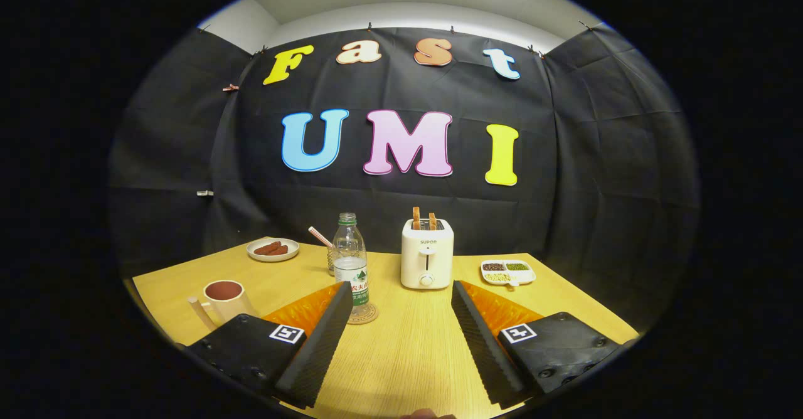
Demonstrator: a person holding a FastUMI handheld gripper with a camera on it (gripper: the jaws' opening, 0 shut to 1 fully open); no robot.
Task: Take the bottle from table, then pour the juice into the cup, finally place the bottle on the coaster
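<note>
I see my gripper (401, 300) spread wide over the bare table (408, 350), holding nothing. Just beyond the left finger, the bottle (351, 262) stands upright on the coaster (370, 314), no cap on it. The cup (224, 298) sits left of it. Farther back are a toaster (427, 253), a plate (273, 249) and a tray (508, 271)
</note>
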